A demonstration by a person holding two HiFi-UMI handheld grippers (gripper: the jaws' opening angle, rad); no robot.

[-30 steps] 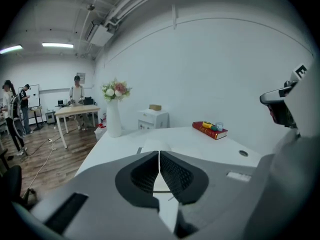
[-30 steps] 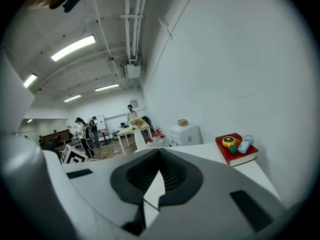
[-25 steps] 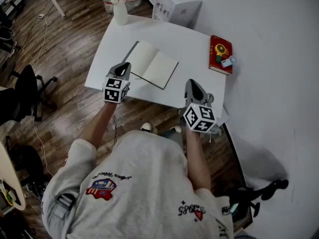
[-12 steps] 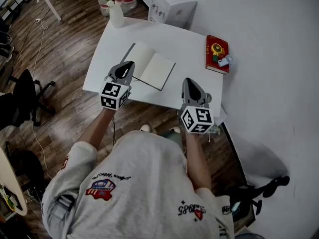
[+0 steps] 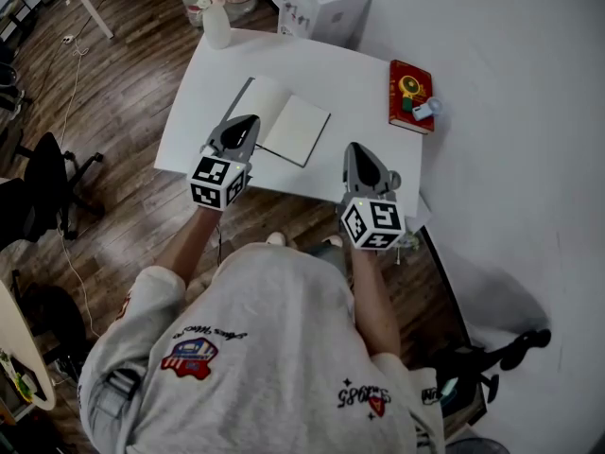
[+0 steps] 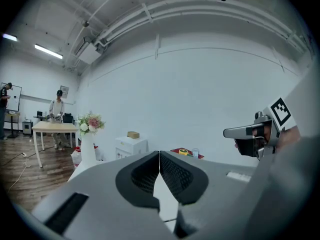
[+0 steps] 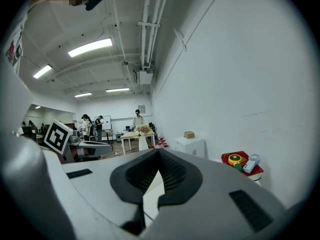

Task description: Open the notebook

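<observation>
1. Nearest the viewer, the person is standing at the near edge of the white table, holding both tools roughly level, with the noses over that edge.
2. The left tongs are sitting fully closed with nothing between the pads. Their tip is hovering just beside the notebook's near left corner.
3. The right tongs are likewise showing their tips together and empty. They are resting apart from the notebook, to its right.
4. The notebook is lying on the left half of the table, already spread open. It is showing two blank cream pages, with a dark cover edge along the left side.
5. Handling, by judgement:
   - The notebook is likely proving light and thin, with limp paper leaves over a somewhat stiffer cover.
   - It is liable to slide on the smooth top.
   - The outer free edge or a corner, away from the spine, is offering the best hold.
   - A hard pinch is risking creased sheets.
6. Farther off, a red book is lying at the right edge, and a white vase is standing at the far left corner.
</observation>
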